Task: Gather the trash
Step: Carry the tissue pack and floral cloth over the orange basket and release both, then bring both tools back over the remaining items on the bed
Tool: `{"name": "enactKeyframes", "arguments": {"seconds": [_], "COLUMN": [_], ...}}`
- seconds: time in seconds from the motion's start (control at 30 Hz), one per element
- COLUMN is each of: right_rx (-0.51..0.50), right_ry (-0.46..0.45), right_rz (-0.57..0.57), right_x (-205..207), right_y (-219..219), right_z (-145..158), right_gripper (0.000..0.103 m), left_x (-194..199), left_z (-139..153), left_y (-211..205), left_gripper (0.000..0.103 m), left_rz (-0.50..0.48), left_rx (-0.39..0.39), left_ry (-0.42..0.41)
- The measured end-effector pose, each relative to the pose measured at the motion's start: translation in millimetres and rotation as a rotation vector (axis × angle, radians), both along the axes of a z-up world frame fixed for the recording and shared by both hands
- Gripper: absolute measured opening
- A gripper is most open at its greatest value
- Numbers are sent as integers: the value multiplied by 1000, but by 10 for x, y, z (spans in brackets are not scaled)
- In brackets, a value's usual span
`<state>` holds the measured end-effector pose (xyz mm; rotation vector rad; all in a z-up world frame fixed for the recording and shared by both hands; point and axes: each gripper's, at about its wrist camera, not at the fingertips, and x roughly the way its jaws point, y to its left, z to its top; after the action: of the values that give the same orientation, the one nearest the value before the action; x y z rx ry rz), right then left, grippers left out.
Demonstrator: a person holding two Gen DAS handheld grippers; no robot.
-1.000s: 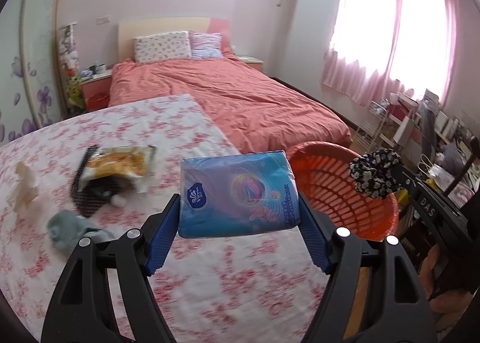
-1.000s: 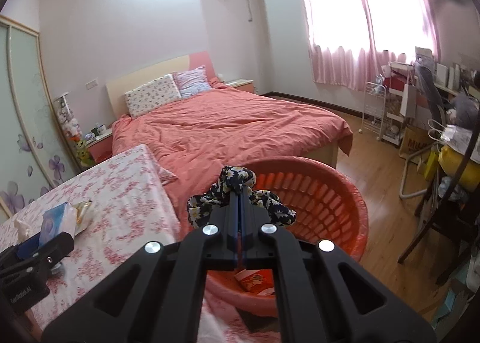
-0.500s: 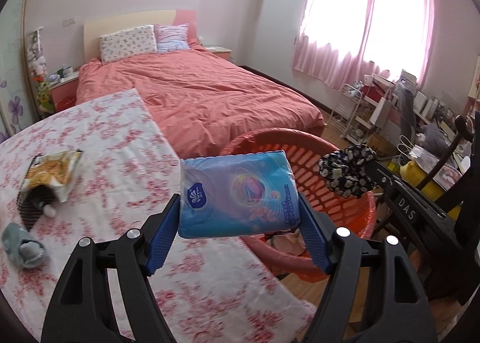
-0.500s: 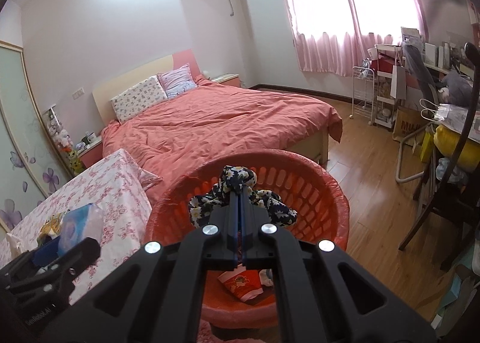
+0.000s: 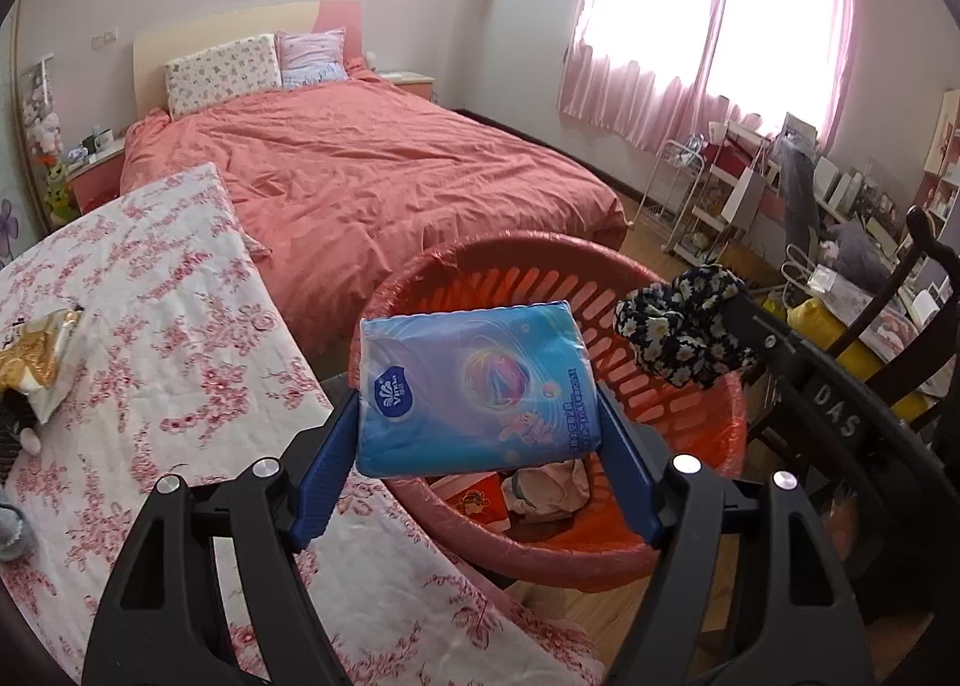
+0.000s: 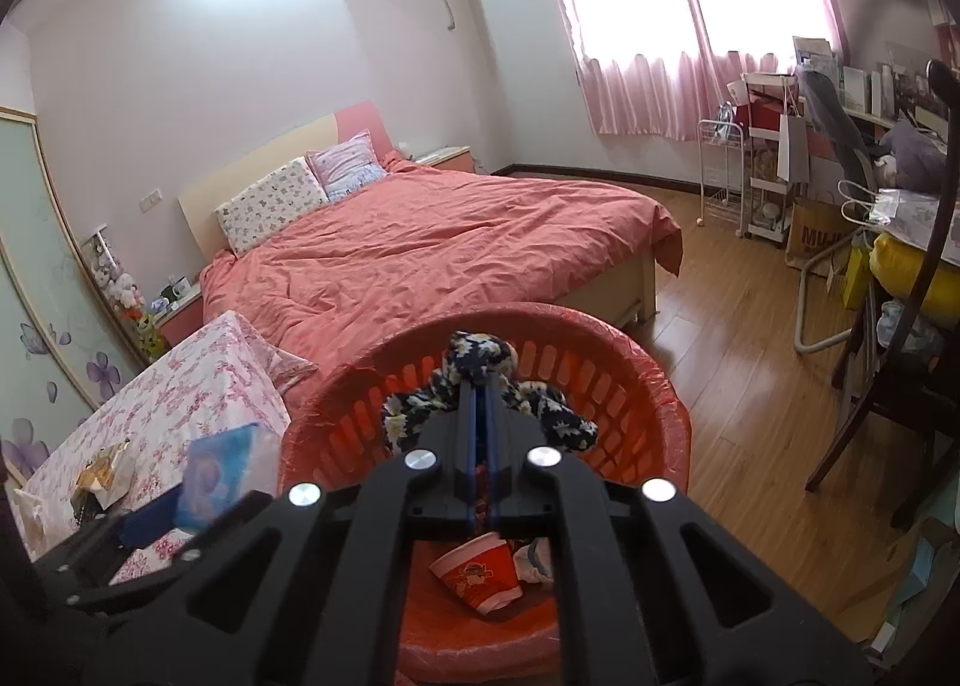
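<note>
The left gripper (image 5: 480,434) clenched a blue tissue pack (image 5: 474,392) at centre frame, part over the table (image 5: 180,326) edge and part over the near rim of the red basket (image 5: 540,260). The right gripper (image 6: 480,404) pinched a floral cloth (image 6: 480,356) over the basket's middle; its jaws had just begun to part, with the cloth between them and seemingly not yet free.

Released where it was, the pack could strike the rim and tip back onto the table or down to the floor. The cloth, hanging in loops to both sides of the jaws, might snag on a finger as they widened.

The basket mouth was wide and mostly bare, with a red cup (image 6: 477,572) at its bottom. At lower left the table crowded the basket; in the left view the right gripper stood close at the pack's right, so the two could bump.
</note>
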<state>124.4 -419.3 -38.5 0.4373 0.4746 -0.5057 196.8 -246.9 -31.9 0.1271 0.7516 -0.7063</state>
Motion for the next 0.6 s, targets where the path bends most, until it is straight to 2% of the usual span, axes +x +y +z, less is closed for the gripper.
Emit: {"name": "enactKeyframes", "arguments": {"seconds": [0.07,0.13,0.27,0.43,0.6], "right_rx": [5,2,-6,-40,-79], "right_ry": [7,11,20,36,55], "right_rz": [-4,-11,-17,-19,11], "right_x": [-8,-30,-64,-72,-36], "right_y": [-9,-18,-10,69,258], "right_z": [-21,-39,-45,-8,54], "right_gripper": [9,18,25,38,46], "left_x": [6,7,8,8,28], "left_z": [-23,-47,-52,-27,6], "left_y": [-21,-25,6,208,518], "left_gripper": [75,76,78,79,79], "left_rz": [-2,-5,5,62,131], "left_rx": [9,21,40,77,110], "left_ry": [3,5,0,-25,-43]}}
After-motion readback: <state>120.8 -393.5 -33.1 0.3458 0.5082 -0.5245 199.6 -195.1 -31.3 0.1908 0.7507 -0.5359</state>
